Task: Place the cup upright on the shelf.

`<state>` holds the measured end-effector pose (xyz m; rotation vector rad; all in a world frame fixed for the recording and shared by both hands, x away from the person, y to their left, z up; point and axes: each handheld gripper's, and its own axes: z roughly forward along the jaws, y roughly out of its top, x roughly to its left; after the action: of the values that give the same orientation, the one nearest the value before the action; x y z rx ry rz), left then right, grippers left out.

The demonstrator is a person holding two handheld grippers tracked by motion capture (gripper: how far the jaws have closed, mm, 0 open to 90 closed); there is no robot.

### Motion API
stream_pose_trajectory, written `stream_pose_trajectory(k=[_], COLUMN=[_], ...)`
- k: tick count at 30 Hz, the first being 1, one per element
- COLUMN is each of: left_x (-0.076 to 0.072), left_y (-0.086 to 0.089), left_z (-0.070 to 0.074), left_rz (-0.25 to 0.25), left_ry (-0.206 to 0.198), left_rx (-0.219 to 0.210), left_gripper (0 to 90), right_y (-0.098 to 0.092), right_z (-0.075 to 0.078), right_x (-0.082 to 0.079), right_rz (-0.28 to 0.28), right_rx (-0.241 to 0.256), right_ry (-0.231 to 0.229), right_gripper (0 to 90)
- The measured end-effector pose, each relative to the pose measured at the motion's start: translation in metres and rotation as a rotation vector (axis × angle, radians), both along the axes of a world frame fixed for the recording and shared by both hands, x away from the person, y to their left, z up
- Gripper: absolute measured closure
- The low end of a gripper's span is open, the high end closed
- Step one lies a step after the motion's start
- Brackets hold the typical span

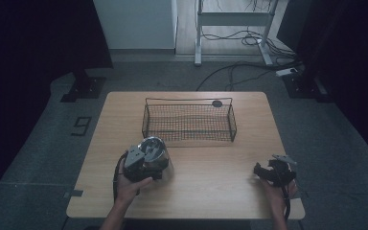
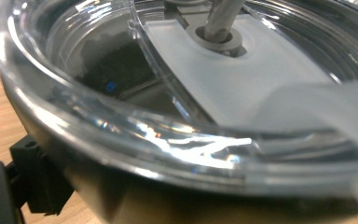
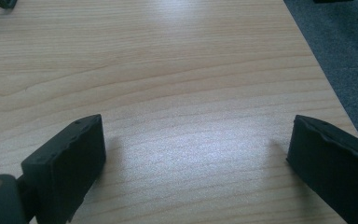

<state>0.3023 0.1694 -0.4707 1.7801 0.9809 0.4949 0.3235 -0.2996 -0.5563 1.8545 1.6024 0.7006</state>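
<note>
Sitting on the near-left part of the wooden table (image 1: pixel 206 163), a metal tumbler (image 1: pixel 154 152) with a clear plastic lid stands upright, just in front of the wire basket (image 1: pixel 189 120) and apart from it. The left gripper (image 1: pixel 141 165) is pressed up against the tumbler from the person's side, with the left hand (image 1: pixel 133 186) behind it. In the left gripper view the tumbler (image 2: pixel 177 140) sits so close that its clear lid (image 2: pixel 242 88) and shiny rim spread across almost the whole width, with a grey straw stub (image 2: pixel 220 21) rising from a round hole in the lid. One black jaw shows at the lower left, beside the tumbler's wall and seemingly against it; the other jaw is hidden, so I cannot tell whether the left gripper is clamped on the tumbler or merely set around it.

The right gripper (image 1: pixel 274 173) rests low over the near-right corner of the table, well apart from the tumbler, held by the right hand (image 1: pixel 279 191). In the right gripper view its two black jaws stand wide apart with bare wood grain between them, grasping nothing. The table's right edge and the grey floor (image 3: pixel 340 51) show beyond.

The wire basket stands toward the far middle of the table, its long side facing the person.
</note>
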Motion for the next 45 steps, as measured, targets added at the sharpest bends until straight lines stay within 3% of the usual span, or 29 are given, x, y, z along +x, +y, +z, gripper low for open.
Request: stream_pose_trajectory(k=[5,10,15,21,30,35,45], left_x=[0.001,0.006,0.008,0.009,0.015,0.018,0.024], left_y=[-0.001,0.0,0.0,0.002,0.001,-0.001,-0.004], left_z=[-0.001,0.0,0.006,0.016,0.036,0.044,0.058], left_rz=[0.007,0.014,0.057,0.07,0.063,0.057,0.063], left_ry=[0.006,0.05,0.045,0.048,0.037,0.042,0.017], left_rx=[0.011,-0.034,-0.02,-0.043,-0.023,-0.05,-0.037], left_gripper=[3.9,3.9,3.9,3.9,3.9,3.9,3.9], right_y=[0.0,0.0,0.0,0.0,0.0,0.0,0.0], right_z=[0.0,0.0,0.0,0.0,0.0,0.0,0.0], right_x=[0.0,0.0,0.0,0.0,0.0,0.0,0.0], right_rz=[-0.002,-0.002,-0.002,-0.002,-0.003,-0.003,-0.003], right_rx=[-0.001,-0.001,-0.001,-0.001,-0.001,-0.001,-0.001], right_ry=[-0.001,-0.001,-0.001,-0.001,-0.001,-0.001,-0.002], right_gripper=[4.8,4.8,4.8,4.8,5.0,5.0,5.0])
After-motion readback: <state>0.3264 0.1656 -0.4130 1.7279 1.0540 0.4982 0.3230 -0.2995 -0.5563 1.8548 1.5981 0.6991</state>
